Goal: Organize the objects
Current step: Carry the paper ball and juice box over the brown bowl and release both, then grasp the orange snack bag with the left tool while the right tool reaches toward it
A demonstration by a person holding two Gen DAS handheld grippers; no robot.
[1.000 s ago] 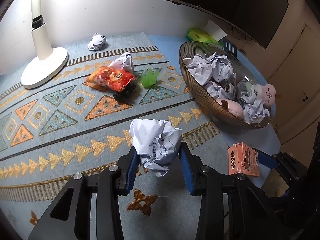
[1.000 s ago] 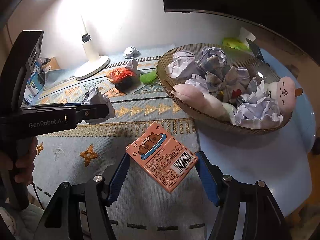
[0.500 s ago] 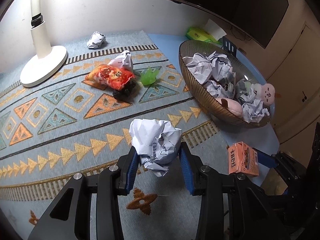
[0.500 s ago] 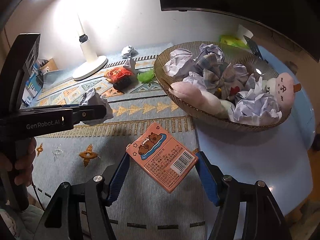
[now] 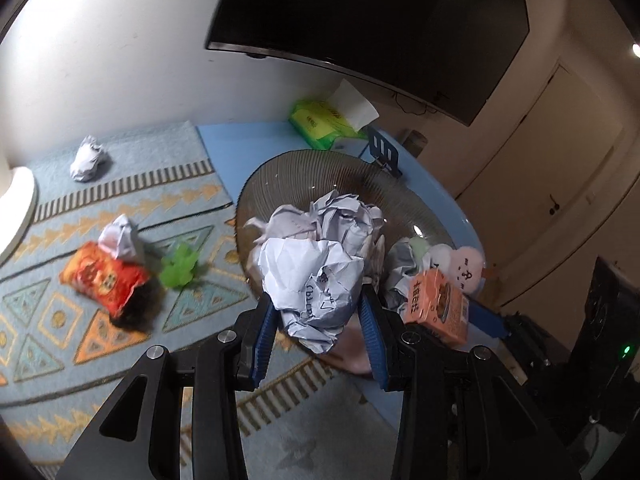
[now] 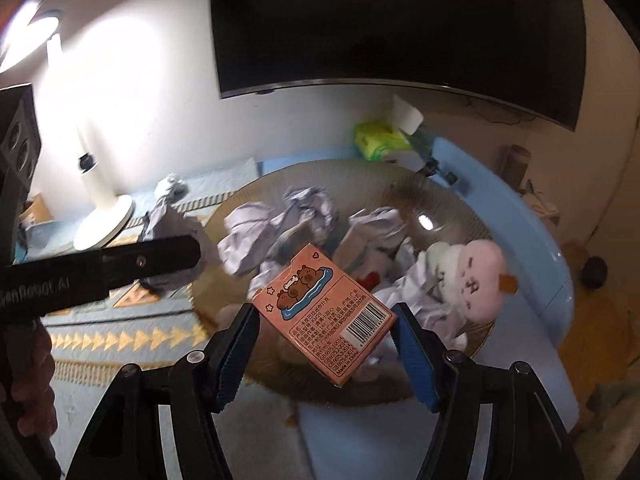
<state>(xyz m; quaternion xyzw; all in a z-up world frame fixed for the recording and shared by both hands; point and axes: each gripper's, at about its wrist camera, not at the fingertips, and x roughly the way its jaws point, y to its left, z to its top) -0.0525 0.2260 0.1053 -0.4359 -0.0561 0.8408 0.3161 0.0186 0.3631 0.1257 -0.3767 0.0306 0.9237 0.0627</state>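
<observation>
Paper ball (image 5: 316,284) and card box (image 6: 326,316), each tool-clamped, now hang over basket (image 5: 304,172).

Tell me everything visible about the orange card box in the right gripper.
The orange card box looks like thin printed cardboard: a cartoon of brown animals in a blue pool, small text, a barcode. It is closed, tilted diagonally, and clamped at two opposite corners between the blue pads of the right gripper, held in the air over the near rim of the brown basket.

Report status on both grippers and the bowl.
Left gripper shut on paper ball. Right gripper shut on orange box. Both at the bowl. Nothing in the way.
</observation>
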